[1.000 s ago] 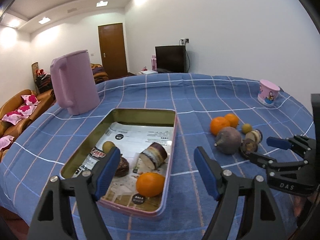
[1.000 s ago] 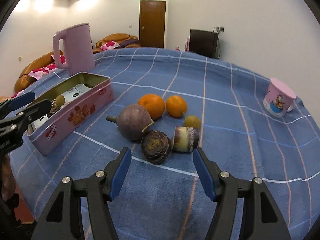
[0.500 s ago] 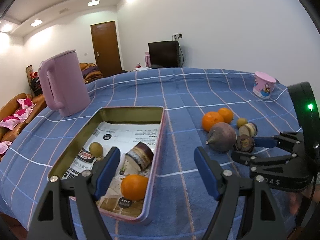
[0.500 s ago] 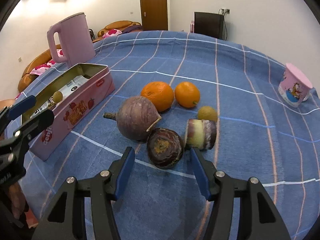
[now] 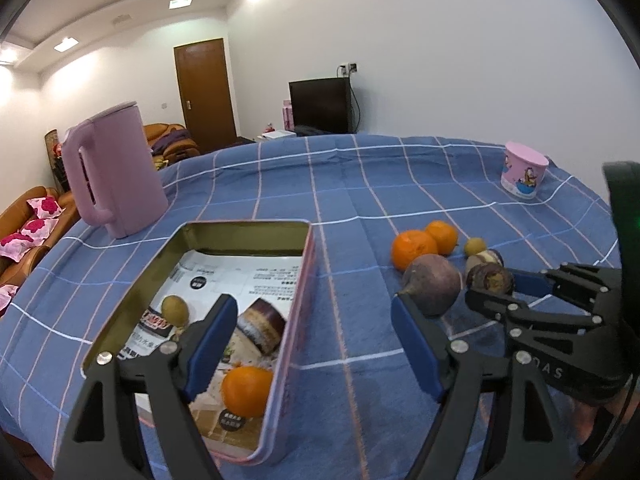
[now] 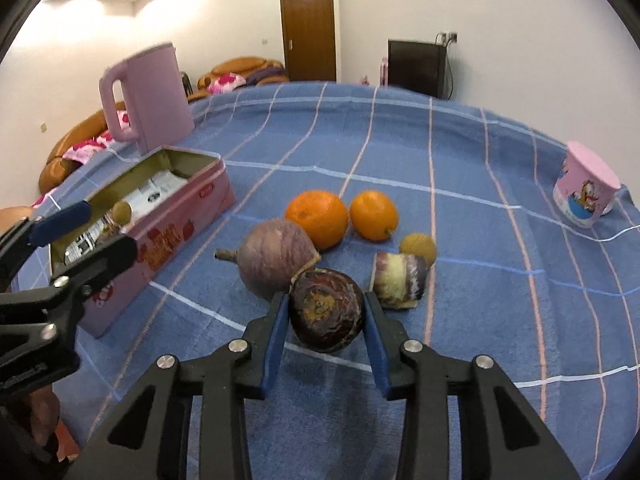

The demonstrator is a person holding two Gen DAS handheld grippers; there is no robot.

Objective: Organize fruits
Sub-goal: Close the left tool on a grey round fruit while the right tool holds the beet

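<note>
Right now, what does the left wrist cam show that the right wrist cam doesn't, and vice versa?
Left wrist only: the tin's floor, with an orange and a striped cut piece on printed paper, between the open left tongs.

Right wrist only: the right tongs closing, pads against the dark round fruit, and the tin's printed pink side wall.

Both: pink tin, pink jug, two loose oranges, the big purple root, pink cup, blue checked cloth.
</note>
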